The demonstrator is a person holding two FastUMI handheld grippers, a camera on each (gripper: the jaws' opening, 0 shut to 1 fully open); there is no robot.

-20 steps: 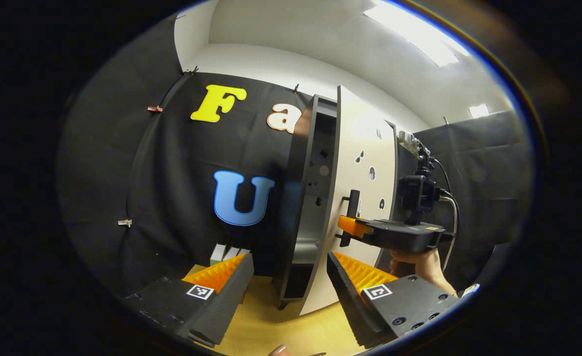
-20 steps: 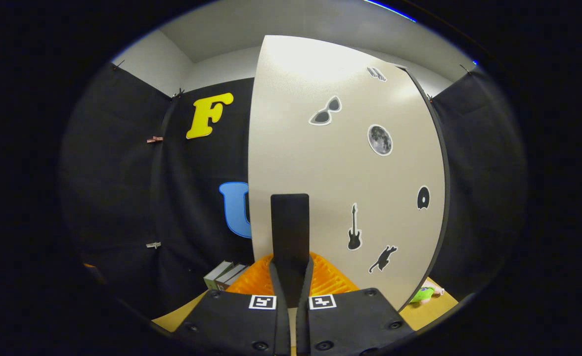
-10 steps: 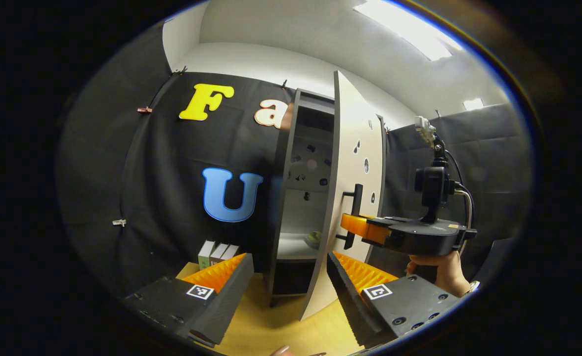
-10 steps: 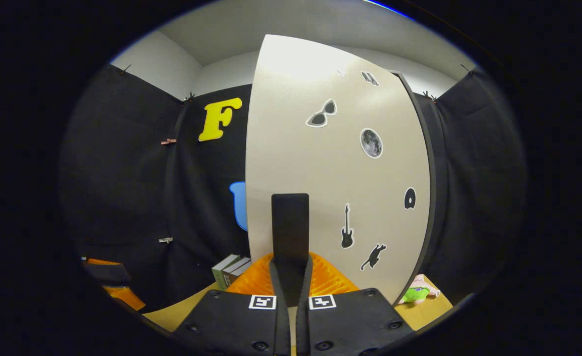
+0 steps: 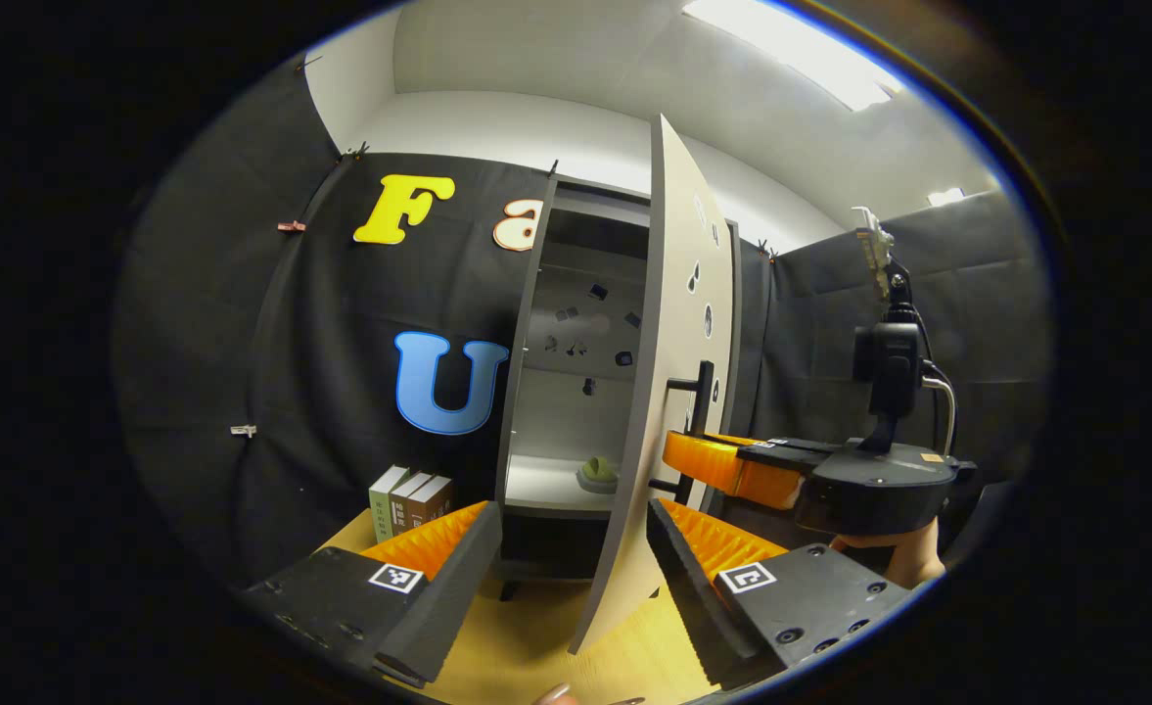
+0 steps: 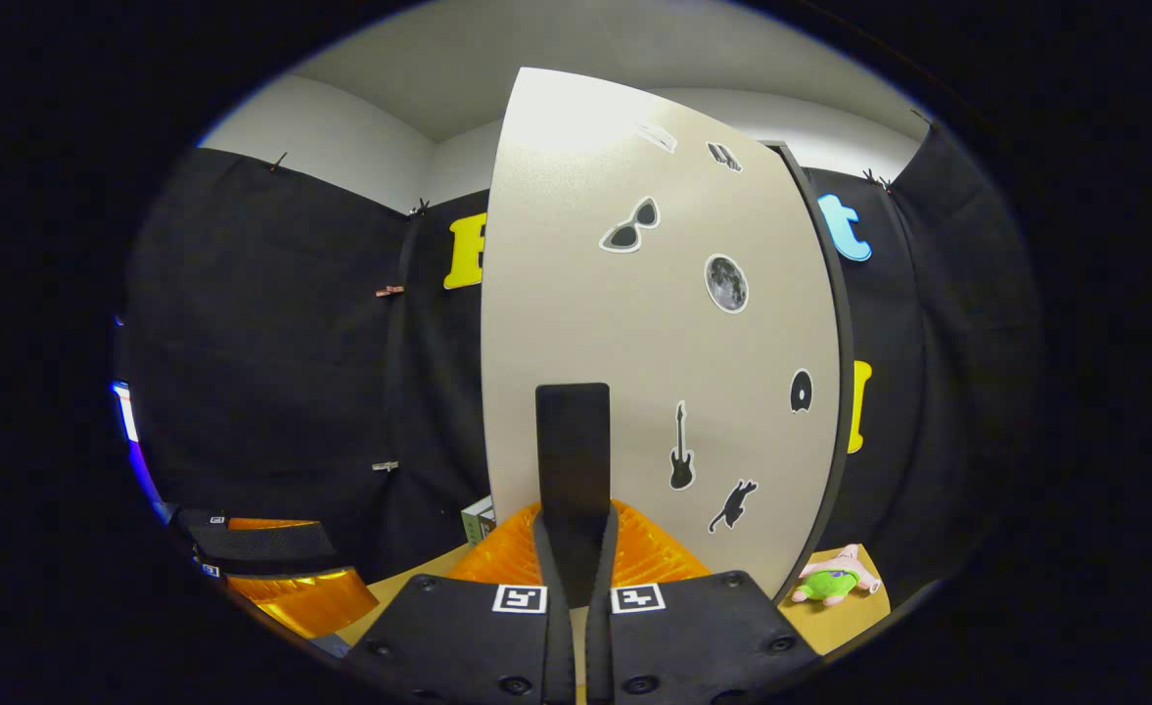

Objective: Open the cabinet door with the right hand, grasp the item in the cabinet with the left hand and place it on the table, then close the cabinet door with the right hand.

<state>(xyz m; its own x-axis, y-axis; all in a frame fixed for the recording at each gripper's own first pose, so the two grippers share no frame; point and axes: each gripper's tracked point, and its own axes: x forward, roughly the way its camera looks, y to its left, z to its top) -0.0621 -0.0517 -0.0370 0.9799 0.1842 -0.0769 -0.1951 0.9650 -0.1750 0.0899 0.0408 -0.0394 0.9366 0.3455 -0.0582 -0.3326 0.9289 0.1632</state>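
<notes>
The tall cabinet (image 5: pixel 576 392) stands on the wooden table with its pale door (image 5: pixel 668 372) swung out, edge-on to the left gripper view. On the lower shelf sits a small green item (image 5: pixel 596 470). My right gripper (image 6: pixel 574 529) is shut on the door's black bar handle (image 6: pixel 573 460); the left gripper view shows it at the handle (image 5: pixel 698 411), held by a hand (image 5: pixel 913 563). My left gripper (image 5: pixel 576 548) hangs open in front of the cabinet, nothing between its fingers. In the right gripper view the left gripper (image 6: pixel 272 568) appears at the lower left.
Several books (image 5: pixel 409 497) stand on the table left of the cabinet. A green and pink soft toy (image 6: pixel 835 578) lies on the table (image 5: pixel 527 646) to the right of the door. Black cloth walls close in the booth.
The right gripper has pulled the door further open by its handle. The shelf and the green item have come into sight. The left gripper stayed open.
</notes>
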